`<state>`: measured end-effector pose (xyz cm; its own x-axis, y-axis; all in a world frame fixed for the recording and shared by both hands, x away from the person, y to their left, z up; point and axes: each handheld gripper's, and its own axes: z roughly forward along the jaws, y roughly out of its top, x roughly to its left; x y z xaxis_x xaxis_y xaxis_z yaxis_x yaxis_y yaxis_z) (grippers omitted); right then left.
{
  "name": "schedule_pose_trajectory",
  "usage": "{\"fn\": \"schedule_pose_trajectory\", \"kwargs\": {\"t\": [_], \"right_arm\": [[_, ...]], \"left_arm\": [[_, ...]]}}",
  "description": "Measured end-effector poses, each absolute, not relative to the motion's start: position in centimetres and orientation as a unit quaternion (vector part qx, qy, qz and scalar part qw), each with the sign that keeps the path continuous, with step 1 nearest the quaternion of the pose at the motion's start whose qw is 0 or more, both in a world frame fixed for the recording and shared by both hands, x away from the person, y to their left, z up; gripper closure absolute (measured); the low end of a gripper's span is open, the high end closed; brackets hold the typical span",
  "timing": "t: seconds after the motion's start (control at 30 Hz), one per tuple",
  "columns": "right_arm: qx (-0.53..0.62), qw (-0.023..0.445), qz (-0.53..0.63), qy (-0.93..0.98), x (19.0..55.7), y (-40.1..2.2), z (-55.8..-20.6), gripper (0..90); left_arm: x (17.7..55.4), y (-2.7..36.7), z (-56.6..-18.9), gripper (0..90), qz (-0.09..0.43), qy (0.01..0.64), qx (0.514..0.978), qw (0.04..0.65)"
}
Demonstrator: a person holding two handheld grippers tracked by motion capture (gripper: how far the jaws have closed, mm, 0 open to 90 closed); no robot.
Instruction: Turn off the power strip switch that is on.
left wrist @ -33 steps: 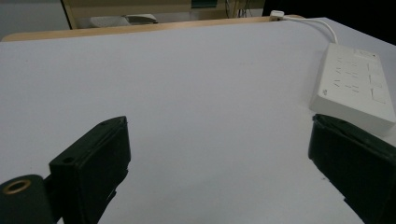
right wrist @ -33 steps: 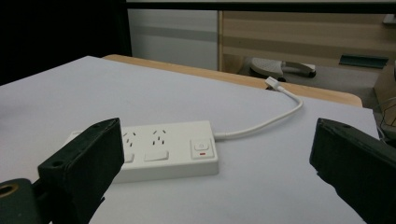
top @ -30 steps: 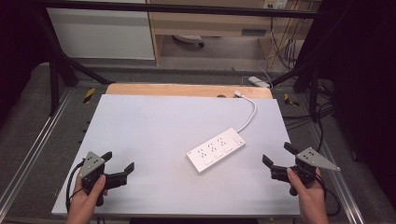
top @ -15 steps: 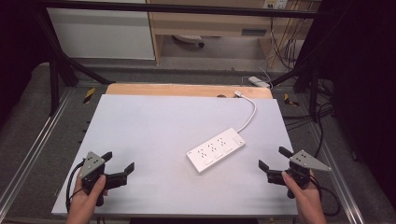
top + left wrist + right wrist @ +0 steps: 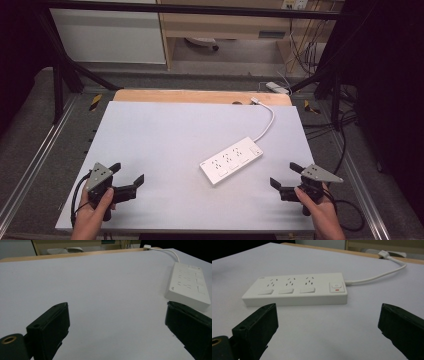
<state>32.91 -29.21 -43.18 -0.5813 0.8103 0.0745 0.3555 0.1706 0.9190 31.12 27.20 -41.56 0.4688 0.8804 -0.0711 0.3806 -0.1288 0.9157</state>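
Both of my hand-held grippers are sitting low near the front edge of the worktop point(image 5: 165, 130) right now, jaws spread wide and nothing in either one. The left hand-held gripper point(image 5: 127, 179) is well apart from the power strip point(image 5: 232, 160); the right hand-held gripper point(image 5: 285, 179) is nearer, with the strip just ahead of its jaws in the right gripper view.

What worries me: the strip lies flat and at a diagonal, so if I come in from the side with one jaw touching first, I'd guess it just slides or spins on that smooth white surface instead of getting pinched. The cable point(image 5: 267, 122) curls off to the back edge, where its plug point(image 5: 254, 100) lies by the wooden strip, so pulling the body toward me could go taut and tug it crooked. Also, a jaw landing on top could press the switch point(image 5: 336, 286) by accident.

The strip itself: white, low rectangular block, three socket groups in a row with a small flat button below each, plus a main switch with a red mark at the cable end. It sits a bit right of centre on the worktop, nothing plugged in.
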Motion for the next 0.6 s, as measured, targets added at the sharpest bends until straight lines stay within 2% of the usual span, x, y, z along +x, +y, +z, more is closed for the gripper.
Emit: {"fn": "schedule_pose_trajectory", "kwargs": {"t": [0.6], "right_arm": [[0.371, 0.177, 0.493, 0.767, 33.9, -26.4, -44.9, 3.3]], "left_arm": [[31.1, 26.9, -41.7, 5.8, 0.254, 0.443, 0.711, 0.483]]}}
